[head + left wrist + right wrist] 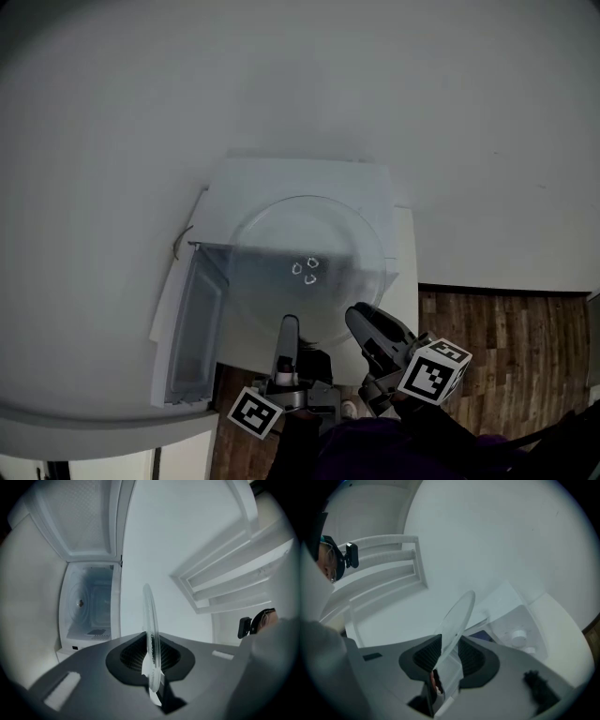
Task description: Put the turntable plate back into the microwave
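Note:
The clear glass turntable plate hangs level over the white microwave, just above its open front. My left gripper is shut on the plate's near rim, and my right gripper grips that rim further right. In the left gripper view the plate stands edge-on between the jaws of the left gripper, with the microwave's cavity ahead at the left. In the right gripper view the plate slants up from between the ribbed pads of the right gripper.
The microwave door stands swung open at the left. Its control panel with two knobs lies right of the cavity. The microwave sits on a white counter against a white wall. Wooden floor shows at the right.

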Available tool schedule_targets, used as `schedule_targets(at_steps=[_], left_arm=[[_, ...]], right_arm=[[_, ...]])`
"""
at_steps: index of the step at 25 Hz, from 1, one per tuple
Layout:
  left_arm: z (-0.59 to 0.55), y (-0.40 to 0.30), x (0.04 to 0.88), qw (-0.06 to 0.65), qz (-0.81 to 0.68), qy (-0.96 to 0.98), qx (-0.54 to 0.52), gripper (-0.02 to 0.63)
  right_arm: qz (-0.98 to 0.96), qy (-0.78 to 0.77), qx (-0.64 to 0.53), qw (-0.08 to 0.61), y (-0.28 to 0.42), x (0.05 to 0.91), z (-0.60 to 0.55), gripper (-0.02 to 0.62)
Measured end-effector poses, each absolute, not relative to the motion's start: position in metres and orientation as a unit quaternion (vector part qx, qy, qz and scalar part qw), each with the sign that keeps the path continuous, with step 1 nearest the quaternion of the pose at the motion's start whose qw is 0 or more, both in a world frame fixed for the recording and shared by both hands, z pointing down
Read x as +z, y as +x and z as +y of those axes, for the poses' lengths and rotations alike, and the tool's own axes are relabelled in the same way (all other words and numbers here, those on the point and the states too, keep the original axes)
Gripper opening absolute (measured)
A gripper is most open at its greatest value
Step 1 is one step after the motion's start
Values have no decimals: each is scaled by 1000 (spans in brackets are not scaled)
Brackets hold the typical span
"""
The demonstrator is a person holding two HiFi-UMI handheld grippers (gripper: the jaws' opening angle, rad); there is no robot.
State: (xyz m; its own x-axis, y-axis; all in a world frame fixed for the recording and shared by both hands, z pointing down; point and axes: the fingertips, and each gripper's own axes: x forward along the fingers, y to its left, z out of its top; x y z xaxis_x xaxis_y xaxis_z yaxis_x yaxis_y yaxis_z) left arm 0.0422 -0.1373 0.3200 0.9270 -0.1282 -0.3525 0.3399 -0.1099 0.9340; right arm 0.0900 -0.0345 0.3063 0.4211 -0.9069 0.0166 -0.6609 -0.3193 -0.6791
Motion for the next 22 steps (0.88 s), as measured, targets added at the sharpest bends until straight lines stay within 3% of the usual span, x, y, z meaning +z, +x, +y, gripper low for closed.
schedule_targets(at_steps=[13,22], left_arm=[[-170,-26,364,687,-30,697,-204,32],[-175,-56,412,718,-69,660,-210,32]], right_arm=[[538,-754,-271,260,40,347,-78,129],[553,-756,-297,186,12,388,-88,149]])
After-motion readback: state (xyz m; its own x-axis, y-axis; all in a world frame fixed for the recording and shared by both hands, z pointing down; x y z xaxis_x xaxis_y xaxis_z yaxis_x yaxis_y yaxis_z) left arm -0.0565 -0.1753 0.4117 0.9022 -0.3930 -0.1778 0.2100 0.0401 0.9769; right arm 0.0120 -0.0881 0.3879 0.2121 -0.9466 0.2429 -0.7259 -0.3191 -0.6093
